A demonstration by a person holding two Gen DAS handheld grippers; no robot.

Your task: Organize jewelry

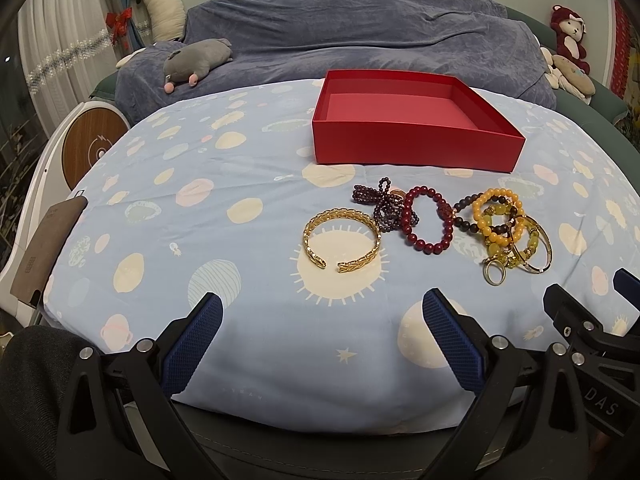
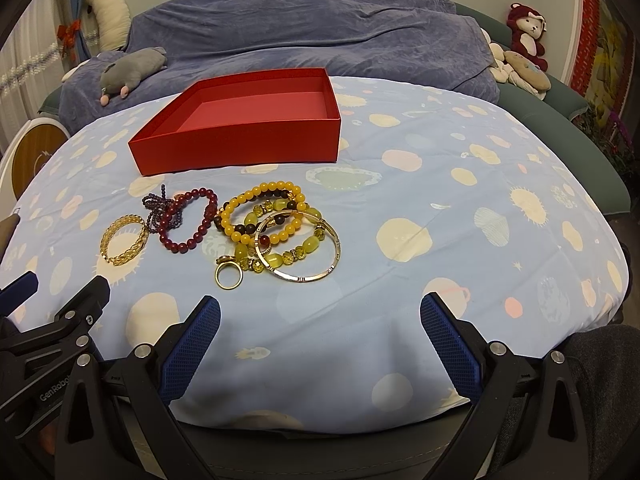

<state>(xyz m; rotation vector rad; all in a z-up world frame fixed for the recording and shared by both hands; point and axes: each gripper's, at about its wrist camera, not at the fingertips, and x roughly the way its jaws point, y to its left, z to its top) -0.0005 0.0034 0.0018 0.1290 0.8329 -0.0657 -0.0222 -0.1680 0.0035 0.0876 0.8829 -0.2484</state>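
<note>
Red box (image 1: 412, 148), gold cuff (image 1: 341, 244), planet-print blue cloth (image 1: 240, 184)

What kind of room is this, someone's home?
Most likely a living room or bedroom in a home. A sofa draped in a blue-grey throw holds plush toys such as a grey stuffed animal, a curtain hangs at the side, and bracelets lie on a planet-print cloth beside a red box.

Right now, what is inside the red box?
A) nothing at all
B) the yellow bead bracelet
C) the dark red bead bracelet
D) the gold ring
A: the red box shows only its bare pink floor in both views, while the gold ring, the dark red bead bracelet and the yellow bead bracelet all lie on the planet-print sheet in front of it.
</note>
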